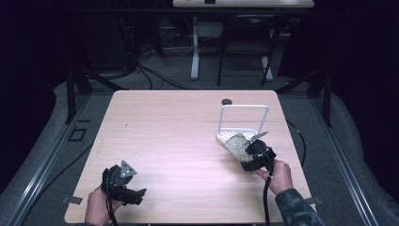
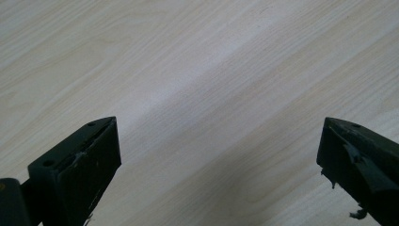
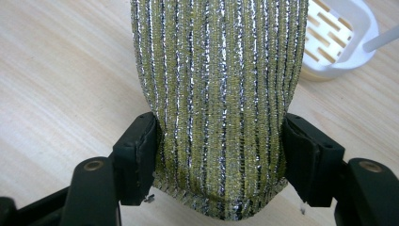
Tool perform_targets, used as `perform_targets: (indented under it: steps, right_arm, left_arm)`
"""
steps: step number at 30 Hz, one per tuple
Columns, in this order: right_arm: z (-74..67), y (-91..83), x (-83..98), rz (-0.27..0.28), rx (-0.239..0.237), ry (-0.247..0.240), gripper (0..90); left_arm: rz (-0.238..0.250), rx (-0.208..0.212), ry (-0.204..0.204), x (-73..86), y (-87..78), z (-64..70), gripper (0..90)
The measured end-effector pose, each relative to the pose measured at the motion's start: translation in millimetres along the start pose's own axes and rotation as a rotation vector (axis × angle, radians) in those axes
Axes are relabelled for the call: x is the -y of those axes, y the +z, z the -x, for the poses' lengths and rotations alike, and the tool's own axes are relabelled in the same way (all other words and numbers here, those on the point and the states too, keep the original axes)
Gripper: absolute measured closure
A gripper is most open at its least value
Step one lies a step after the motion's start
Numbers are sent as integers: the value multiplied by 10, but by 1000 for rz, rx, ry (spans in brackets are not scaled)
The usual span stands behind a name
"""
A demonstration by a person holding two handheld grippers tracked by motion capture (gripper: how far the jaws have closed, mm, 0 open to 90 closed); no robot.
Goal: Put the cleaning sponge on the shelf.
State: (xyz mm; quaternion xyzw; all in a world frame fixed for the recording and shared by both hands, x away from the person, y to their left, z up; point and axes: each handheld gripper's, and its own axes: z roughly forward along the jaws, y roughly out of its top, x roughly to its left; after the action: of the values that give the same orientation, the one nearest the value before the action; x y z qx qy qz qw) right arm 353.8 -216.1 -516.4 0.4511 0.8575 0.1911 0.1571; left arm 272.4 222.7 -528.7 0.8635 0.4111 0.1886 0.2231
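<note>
The sponge (image 3: 219,94) was clamped between the jaws of the right tongs (image 3: 220,141), just beside the rack (image 1: 237,134) on the surface (image 1: 179,141). The left tongs (image 2: 219,155) were held released above bare wood.

— How does the left hand-held gripper (image 1: 123,181) sit?
— Low, jaws spread wide, nothing between them.
— The right hand-held gripper (image 1: 244,151)?
— Jaws squeezed inward, gripping; wrist seemingly angled forward.

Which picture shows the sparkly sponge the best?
The right gripper view: the sponge is close up, stripes clear, squeezed between the right gripper jaws. The high view shows it small, beside the white rack. The left gripper view looks at bare table.
</note>
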Motion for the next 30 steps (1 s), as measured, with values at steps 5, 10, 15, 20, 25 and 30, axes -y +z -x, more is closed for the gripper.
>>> perform_targets:
  steps: [5, 10, 15, 20, 25, 30]
  right_arm:
    - [44, 14, -27, 15, 7, 32, 339]
    - [91, 11, -57, 29, 21, 56, 339]
    - [134, 41, -92, 38, 37, 75, 338]
    - [156, 79, -120, 36, 53, 91, 337]
    - [179, 77, -172, 49, 51, 115, 337]
    - [168, 116, -252, 45, 76, 117, 335]
  left_arm:
    - [1, -1, 0, 1, 8, 1, 0]
    - [-2, 3, 1, -3, 14, 7, 0]
    - [-1, 2, -2, -3, 19, 6, 0]
    - [-3, 0, 2, -10, 24, 10, 0]
    - [-6, -3, 0, -5, 25, 4, 0]
    - [-8, -3, 1, -7, 28, 1, 0]
